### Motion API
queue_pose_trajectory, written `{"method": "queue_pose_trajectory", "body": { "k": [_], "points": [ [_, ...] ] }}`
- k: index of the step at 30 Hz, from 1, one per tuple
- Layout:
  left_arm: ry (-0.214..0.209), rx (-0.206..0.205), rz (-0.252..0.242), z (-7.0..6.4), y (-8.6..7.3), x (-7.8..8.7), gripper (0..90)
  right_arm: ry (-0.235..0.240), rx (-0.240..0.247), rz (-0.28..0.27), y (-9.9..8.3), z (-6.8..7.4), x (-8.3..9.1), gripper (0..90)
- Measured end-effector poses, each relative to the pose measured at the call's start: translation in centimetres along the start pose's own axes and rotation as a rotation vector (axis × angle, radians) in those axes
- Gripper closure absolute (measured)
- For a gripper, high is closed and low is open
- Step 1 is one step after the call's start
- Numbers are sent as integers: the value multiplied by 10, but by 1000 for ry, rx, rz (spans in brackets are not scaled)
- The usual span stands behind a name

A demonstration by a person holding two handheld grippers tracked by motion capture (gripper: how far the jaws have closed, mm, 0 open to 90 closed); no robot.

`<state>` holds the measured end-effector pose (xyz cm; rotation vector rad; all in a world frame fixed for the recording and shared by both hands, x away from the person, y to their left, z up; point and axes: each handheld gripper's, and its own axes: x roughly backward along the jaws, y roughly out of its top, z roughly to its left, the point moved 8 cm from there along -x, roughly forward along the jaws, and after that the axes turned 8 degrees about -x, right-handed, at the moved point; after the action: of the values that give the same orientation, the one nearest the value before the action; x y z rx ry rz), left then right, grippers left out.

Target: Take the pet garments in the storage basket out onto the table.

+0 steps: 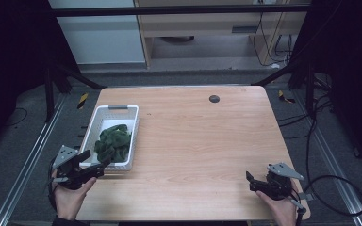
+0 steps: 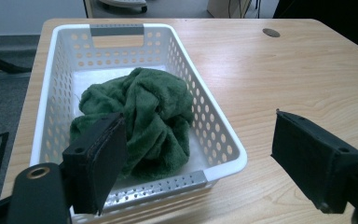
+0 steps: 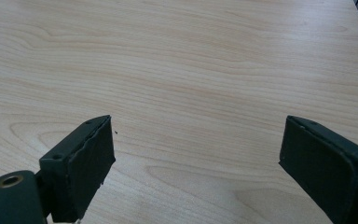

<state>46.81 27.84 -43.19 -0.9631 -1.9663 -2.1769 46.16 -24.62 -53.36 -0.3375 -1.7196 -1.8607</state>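
both claws sit at the near edge of the table (image 1: 193, 141), one in each hand: the left claw (image 1: 94, 165) hangs just off the near end of the basket (image 1: 104, 110), its jaws spread wide with nothing between them, and the right claw (image 1: 250, 181) is well apart from the basket, over the table's near right corner, jaws also spread wide and empty. in the left gripper view the left claw (image 2: 196, 154) points into the basket (image 2: 221, 149), one jaw in front of the near rim and the other out over bare wood beside it. the right claw (image 3: 196, 163) in its own view looks along plain wood grain. one white basket with holes in its walls lies along the table's left edge, its long left wall close to that edge. one crumpled green cloth (image 2: 142, 119) lies inside it, heaped toward the near end, with white floor showing at the far end. all the wood to the right of the basket is open, apart from one small dark round spot (image 1: 214, 99) near the far edge. counted: two claws, one basket, one cloth, one table.
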Motion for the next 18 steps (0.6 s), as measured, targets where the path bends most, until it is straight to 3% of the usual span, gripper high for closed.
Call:
{"method": "queue_pose_trajectory", "body": {
  "k": [6,18],
  "points": [
    [17,-12,1,7,11,-3,171,0,4,-2,0,0,0,100],
    [31,13,6,19,18,-11,168,2,5,-8,1,0,0,98]
  ]
}}
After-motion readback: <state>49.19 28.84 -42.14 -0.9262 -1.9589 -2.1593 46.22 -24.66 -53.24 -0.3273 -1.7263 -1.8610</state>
